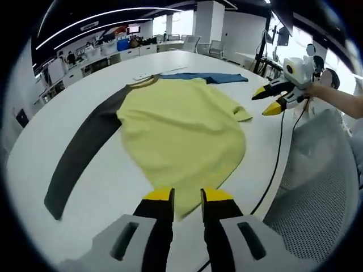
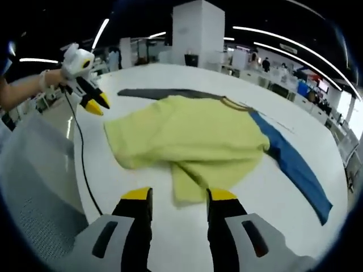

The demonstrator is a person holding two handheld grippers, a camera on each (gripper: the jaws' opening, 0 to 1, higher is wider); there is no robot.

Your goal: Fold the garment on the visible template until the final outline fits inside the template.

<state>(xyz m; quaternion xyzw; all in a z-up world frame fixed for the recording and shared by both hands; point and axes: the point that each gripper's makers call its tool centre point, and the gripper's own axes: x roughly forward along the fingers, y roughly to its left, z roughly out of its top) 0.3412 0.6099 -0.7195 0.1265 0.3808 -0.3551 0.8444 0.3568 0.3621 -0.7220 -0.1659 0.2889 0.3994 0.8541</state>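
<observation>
In the left gripper view, the left gripper [image 1: 187, 195] is hovering with its yellow-tipped jaws parted and empty, just over the near hem of the yellow shirt [image 1: 181, 127]. The right gripper [image 2: 178, 195] is likewise gaping with nothing between its jaws at the shirt's folded edge. The shirt is lying crumpled on the white table [image 1: 108, 187], its dark grey sleeve [image 1: 82, 150] and blue sleeve [image 2: 295, 164] stretching outward.

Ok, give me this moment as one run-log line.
shirt: yellow, partly folded on white table, dark and blue sleeves spread | left gripper: open, at hem | right gripper: open, holding nothing
</observation>
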